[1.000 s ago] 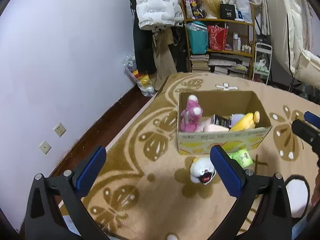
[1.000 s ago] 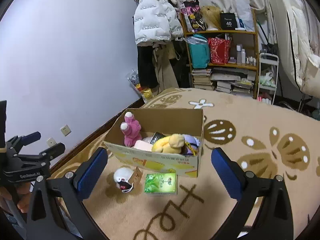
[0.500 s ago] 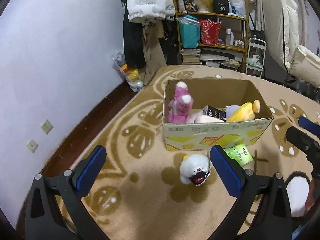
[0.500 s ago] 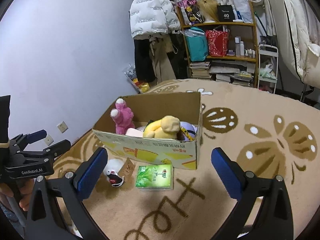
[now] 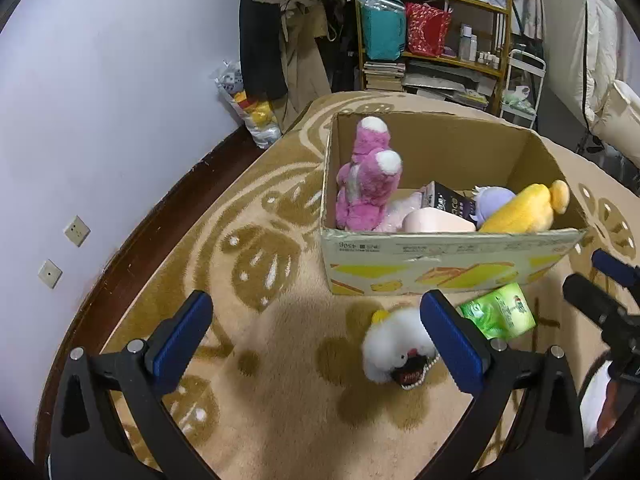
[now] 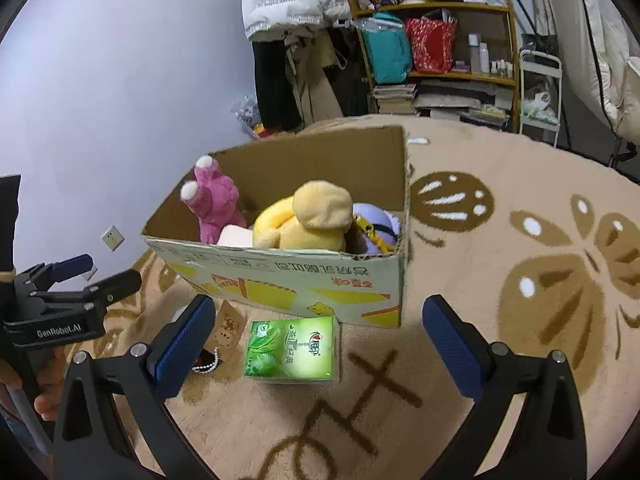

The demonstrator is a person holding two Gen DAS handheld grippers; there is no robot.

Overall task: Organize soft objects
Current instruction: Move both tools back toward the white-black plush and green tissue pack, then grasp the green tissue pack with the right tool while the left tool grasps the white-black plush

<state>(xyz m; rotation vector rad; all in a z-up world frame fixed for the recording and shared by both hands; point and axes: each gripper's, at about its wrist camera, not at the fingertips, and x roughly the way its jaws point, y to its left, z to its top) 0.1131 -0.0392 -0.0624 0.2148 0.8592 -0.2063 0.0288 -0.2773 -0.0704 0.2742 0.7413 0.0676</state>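
Observation:
An open cardboard box (image 5: 440, 256) stands on the carpet and holds a pink plush (image 5: 368, 188), a yellow plush (image 5: 520, 212), a purple plush (image 5: 494, 198) and other soft items. In front of it lie a white plush toy (image 5: 394, 346) and a green tissue pack (image 5: 498, 316). My left gripper (image 5: 314, 312) is open and empty, and its right finger partly covers the white plush. My right gripper (image 6: 320, 316) is open and empty above the green tissue pack (image 6: 290, 348). In the right wrist view the white plush is mostly hidden behind my left finger.
A purple wall with sockets (image 5: 76, 230) runs along the left. Behind the box are hanging coats (image 5: 280, 20), a full shelf unit (image 5: 432, 32) and a bag of toys (image 5: 256, 104). A person's hand (image 6: 44, 396) holds the left gripper (image 6: 108, 270). Patterned carpet (image 6: 540, 280) spreads to the right.
Both grippers have moved forward and down toward the box. The box, white plush and green pack now look larger and nearer. Both stay open.

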